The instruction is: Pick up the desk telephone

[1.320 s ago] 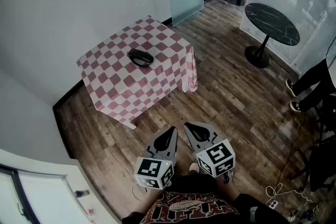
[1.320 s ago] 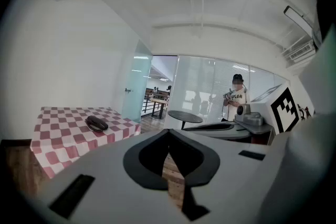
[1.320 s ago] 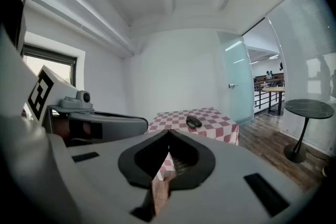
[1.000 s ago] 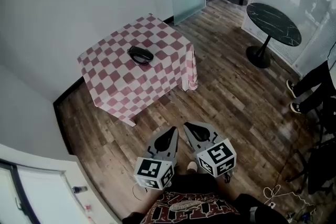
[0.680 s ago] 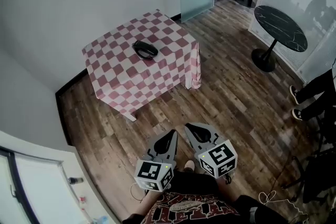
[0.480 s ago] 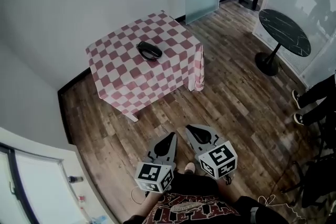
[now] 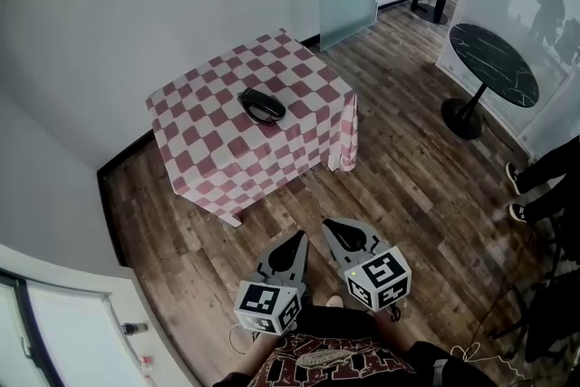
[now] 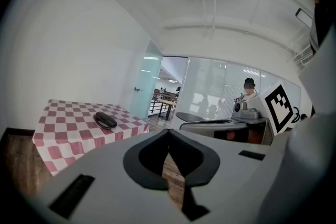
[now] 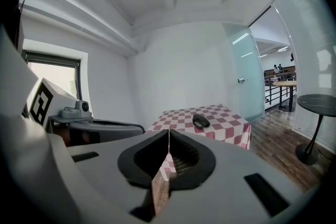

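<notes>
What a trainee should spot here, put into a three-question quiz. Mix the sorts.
1. True or false: the desk telephone lies on the checked table.
2. The right gripper is: A) open, B) shut and empty, C) shut on the telephone.
3. Fill in: in the head view, the round black table stands to the ____ of the checked table.
Key: 1 true; 2 B; 3 right.
</notes>
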`<state>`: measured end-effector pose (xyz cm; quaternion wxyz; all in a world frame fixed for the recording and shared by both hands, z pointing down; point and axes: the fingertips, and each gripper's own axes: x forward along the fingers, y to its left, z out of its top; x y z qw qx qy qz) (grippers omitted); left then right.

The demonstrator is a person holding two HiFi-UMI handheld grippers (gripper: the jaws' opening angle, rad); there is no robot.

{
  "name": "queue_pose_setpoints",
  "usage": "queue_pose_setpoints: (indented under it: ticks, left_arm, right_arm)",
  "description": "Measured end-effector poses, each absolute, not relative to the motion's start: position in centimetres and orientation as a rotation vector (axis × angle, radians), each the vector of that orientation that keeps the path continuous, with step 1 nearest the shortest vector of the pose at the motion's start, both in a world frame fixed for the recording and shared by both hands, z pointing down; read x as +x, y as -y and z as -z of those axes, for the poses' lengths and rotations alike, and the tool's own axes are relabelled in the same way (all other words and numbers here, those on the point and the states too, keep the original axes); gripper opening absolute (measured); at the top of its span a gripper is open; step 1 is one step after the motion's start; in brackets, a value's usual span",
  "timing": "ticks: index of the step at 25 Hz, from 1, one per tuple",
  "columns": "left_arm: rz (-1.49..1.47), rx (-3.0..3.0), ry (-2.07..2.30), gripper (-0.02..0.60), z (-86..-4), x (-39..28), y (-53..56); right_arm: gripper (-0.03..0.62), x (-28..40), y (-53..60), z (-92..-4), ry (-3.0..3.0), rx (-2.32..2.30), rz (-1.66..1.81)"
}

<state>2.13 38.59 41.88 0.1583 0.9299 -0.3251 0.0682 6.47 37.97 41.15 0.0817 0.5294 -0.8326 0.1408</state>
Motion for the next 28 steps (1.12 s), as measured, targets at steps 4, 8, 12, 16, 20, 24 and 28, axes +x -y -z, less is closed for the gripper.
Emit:
queue_pose_setpoints:
  ticks: [4, 8, 12, 16, 20, 24, 28]
  left_arm:
    - [-0.194, 2.677, 0.893, 0.008, -41.6, 2.0, -35.1]
    - [-0.195, 2.686, 0.855, 0.008, -41.7, 1.6, -32.1]
    - [-0.201, 2.69, 0.828, 0.008, -41.7, 1.1, -29.6]
    - [-0.208, 2.697, 0.803, 0.008, -41.8, 0.3, -27.6]
    - [-0.218, 2.697, 0.775, 0.008, -42.2, -0.6, -26.2]
    - [-0.22, 2.688, 0.766, 0.008, -42.7, -1.4, -25.2]
    - [-0.199, 2.682, 0.774, 0.008, -42.5, -1.9, -24.1]
  right_arm:
    - [0.02, 6.0, -34.5, -41.0, 2.478, 1.595, -0.409]
    - [0.02, 5.1, -31.6, -41.3, 2.463, 1.587, -0.403]
    - [0.02, 4.3, -29.3, -41.4, 2.453, 1.593, -0.408]
    - [0.02, 3.5, -27.5, -41.7, 2.436, 1.613, -0.42]
    - [0.02, 2.6, -26.0, -42.2, 2.425, 1.633, -0.436]
    - [0.02, 1.8, -25.1, -42.6, 2.411, 1.645, -0.452]
    - [0.02, 1.4, -24.3, -42.7, 2.404, 1.644, -0.452]
